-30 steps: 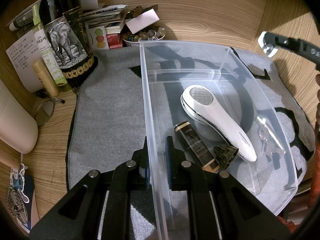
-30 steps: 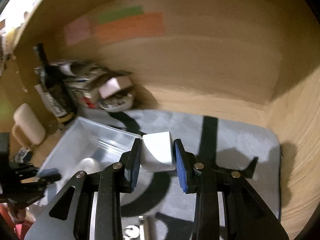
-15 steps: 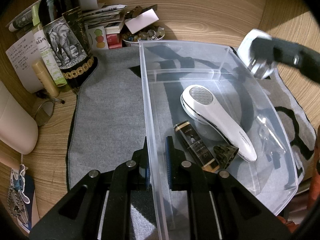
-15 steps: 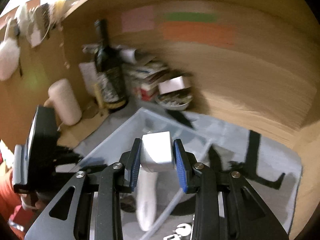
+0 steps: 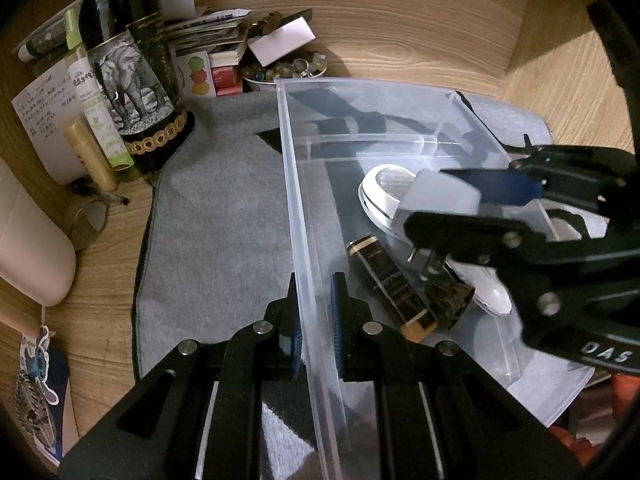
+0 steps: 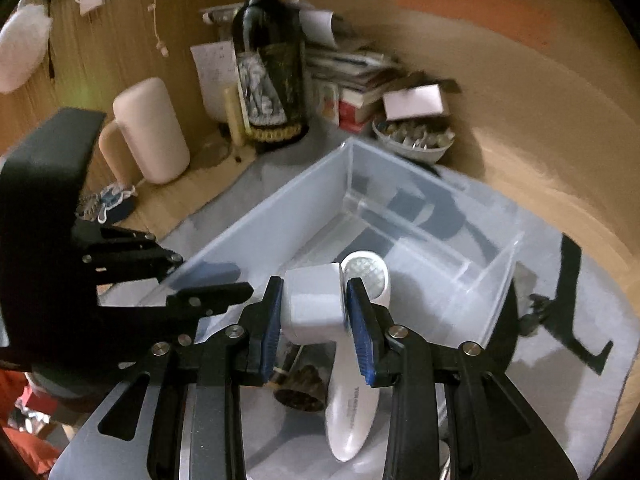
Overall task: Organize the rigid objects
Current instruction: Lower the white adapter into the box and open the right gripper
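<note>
Wooden desk (image 5: 400,20): clear bin (image 5: 304,240) wall is pinched by left gripper (image 5: 314,312); white plug adapter (image 6: 314,300), clamped in right gripper (image 6: 314,320), is best lowered clear of lint shaver (image 6: 352,400).

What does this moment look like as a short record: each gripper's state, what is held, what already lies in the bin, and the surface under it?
left gripper: jaws shut on the near wall of the clear plastic bin
right gripper: jaws shut on a white plug adapter, above the bin's interior
adapter prongs: visible in the left wrist view, pointing down
bin contents: white lint shaver, black and gold tube, dark ribbed cap
surface: grey mat on a wooden desk
beside the mat: dark bottle with an elephant label
</note>
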`<move>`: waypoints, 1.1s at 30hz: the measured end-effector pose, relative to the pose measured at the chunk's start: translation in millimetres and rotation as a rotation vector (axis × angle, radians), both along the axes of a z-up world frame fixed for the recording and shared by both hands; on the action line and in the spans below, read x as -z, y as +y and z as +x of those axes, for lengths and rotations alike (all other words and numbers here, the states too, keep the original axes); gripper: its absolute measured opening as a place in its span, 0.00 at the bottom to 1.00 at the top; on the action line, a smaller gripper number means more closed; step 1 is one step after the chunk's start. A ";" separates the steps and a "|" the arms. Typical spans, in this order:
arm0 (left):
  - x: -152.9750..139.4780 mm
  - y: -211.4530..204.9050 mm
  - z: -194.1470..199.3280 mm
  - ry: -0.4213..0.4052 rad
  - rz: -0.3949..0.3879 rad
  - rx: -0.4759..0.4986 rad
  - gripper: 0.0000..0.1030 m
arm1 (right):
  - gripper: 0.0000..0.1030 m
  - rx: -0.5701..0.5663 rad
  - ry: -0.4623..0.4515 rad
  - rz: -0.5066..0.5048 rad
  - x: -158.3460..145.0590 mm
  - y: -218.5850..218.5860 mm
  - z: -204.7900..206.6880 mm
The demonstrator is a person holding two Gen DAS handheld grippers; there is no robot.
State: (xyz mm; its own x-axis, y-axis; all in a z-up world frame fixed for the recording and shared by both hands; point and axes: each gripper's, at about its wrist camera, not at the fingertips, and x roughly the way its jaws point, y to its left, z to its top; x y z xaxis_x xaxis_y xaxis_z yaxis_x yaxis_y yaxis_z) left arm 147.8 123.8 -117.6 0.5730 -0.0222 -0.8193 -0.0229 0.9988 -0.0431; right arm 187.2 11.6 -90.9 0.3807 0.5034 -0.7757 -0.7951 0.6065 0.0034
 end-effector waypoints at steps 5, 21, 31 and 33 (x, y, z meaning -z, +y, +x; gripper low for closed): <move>0.6 0.2 -1.8 0.000 -0.007 -0.004 0.11 | 0.29 -0.018 0.017 -0.046 9.4 6.1 -1.6; 0.3 -1.0 -2.6 -0.002 0.005 -0.005 0.10 | 0.30 0.000 0.054 -0.079 14.1 5.8 1.9; 0.1 -0.6 -1.8 -0.002 0.005 -0.004 0.11 | 0.54 0.068 -0.035 0.049 -29.8 -19.7 0.0; 0.1 -0.8 -1.5 -0.002 0.005 -0.004 0.11 | 0.59 0.096 -0.062 0.081 -42.2 -29.1 0.0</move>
